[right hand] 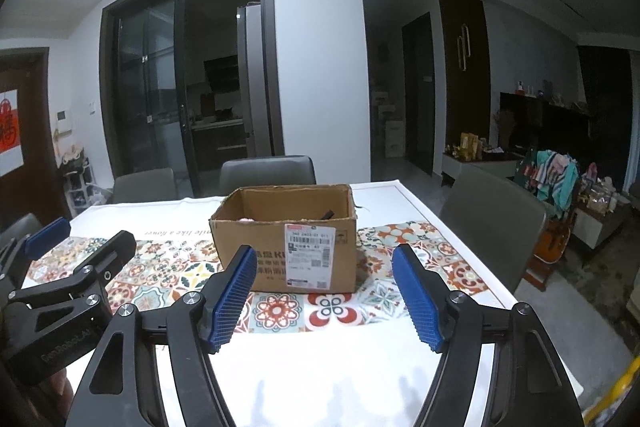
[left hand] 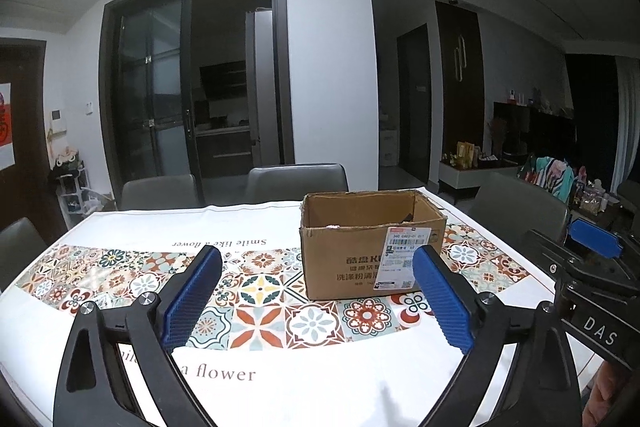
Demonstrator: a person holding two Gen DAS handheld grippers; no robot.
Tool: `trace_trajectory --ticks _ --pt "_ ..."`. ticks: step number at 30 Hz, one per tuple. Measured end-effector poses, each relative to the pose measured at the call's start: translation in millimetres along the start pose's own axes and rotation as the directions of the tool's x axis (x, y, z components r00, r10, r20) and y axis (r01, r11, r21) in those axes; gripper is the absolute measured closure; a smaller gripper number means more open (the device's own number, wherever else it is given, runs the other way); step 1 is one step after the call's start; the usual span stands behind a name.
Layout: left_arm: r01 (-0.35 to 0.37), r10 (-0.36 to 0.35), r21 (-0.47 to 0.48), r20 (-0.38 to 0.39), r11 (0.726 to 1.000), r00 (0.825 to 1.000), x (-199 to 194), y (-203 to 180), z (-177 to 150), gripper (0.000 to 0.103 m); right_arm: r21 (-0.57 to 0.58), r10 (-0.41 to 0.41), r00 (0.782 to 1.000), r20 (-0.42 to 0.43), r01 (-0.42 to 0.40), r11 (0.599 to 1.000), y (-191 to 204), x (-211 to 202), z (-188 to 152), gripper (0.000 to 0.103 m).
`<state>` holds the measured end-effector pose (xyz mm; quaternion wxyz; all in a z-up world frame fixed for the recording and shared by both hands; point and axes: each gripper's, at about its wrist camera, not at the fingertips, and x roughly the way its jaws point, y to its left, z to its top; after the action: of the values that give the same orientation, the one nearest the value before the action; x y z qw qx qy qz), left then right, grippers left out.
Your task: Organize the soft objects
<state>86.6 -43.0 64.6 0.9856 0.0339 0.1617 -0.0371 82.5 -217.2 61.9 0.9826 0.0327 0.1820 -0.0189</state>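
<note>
An open cardboard box (left hand: 372,247) with a white shipping label stands on the patterned tablecloth; it also shows in the right wrist view (right hand: 288,235). Something pale and something dark peek above its rim, mostly hidden. My left gripper (left hand: 318,259) is open and empty, held above the table in front of the box. My right gripper (right hand: 324,259) is open and empty, also short of the box. Each gripper shows in the other's view: the right one at the right edge (left hand: 592,247), the left one at the left edge (right hand: 52,239).
The table (left hand: 280,379) wears a white cloth with a band of coloured tiles and printed words. Grey chairs (left hand: 296,179) stand along the far side and one at the right (right hand: 488,211). A glass sliding door and kitchen lie behind.
</note>
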Motion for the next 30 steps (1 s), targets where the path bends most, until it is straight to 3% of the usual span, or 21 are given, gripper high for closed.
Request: trace_trajectory --ticks 13,30 --pt "0.003 -0.003 -0.009 0.001 1.000 1.000 -26 -4 -15 0.000 0.012 -0.015 1.000 0.014 0.015 1.000 -9 -30 -15 0.032" --pt "0.003 -0.003 0.001 0.015 1.000 1.000 -41 -6 -20 0.000 0.021 -0.008 1.000 0.019 0.007 1.000 -6 -39 -22 0.032"
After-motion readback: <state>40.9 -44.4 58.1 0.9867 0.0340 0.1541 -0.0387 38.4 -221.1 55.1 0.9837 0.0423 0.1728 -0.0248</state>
